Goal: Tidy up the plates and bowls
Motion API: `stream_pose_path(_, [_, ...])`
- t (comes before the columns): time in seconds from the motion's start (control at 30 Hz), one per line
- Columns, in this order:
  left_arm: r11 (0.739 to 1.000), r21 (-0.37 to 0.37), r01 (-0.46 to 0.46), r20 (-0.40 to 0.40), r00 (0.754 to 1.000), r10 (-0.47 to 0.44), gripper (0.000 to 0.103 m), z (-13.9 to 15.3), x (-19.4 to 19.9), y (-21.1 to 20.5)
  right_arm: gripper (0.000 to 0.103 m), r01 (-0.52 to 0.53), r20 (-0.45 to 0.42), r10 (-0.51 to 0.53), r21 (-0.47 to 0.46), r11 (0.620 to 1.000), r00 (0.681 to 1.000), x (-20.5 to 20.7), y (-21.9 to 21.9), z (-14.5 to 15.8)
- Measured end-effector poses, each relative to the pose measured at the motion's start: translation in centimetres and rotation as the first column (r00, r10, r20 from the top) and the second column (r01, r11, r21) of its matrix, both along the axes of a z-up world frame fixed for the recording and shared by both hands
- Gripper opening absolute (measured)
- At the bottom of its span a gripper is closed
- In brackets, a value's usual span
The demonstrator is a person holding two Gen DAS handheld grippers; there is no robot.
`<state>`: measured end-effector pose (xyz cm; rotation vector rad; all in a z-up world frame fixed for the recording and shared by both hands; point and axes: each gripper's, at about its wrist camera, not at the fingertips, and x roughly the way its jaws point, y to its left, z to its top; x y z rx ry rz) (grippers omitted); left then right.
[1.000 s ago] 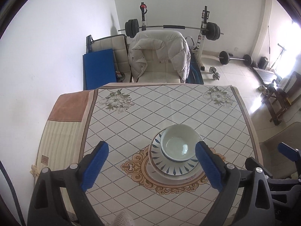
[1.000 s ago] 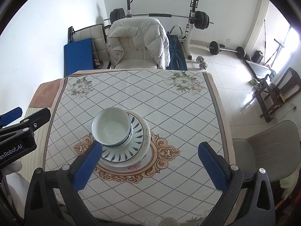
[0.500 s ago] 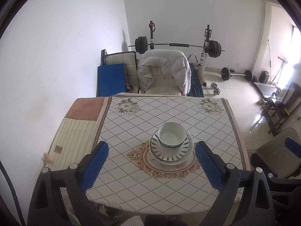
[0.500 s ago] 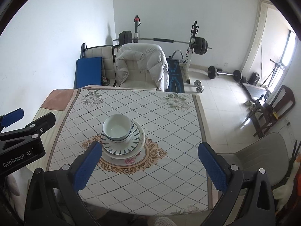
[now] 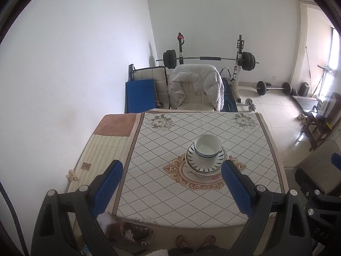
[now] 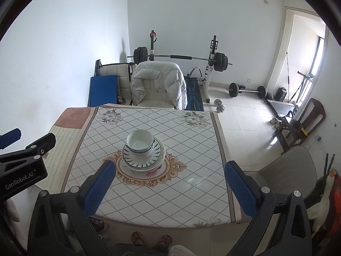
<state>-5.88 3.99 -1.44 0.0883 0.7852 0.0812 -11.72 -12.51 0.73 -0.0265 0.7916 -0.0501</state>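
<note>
Bowls (image 5: 208,145) nested on plates (image 5: 205,166), centre frame; stack looks finished. Left gripper (image 5: 171,180) and right gripper (image 6: 170,178) gape wide, empty; withdraw without nudging it.

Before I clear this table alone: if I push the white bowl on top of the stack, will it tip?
The white bowl sits off-centre, toward the stack's far-left, so a push may slide or tilt it. It looks like glazed ceramic: probably slippery, rigid and breakable. The striped plate beneath looks similarly smooth, likely giving little grip.
</note>
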Motion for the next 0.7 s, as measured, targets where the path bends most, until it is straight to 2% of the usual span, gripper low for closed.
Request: stream_pose_path(0.7, [0.998, -0.066, -0.017, -0.017, 1.0, 0.016, 0.094, -0.7, -2.5, 3.6, 0.103, 0.033, -0.003, -0.033, -0.025, 0.999, 0.999, -1.7, 3.3, 0.7])
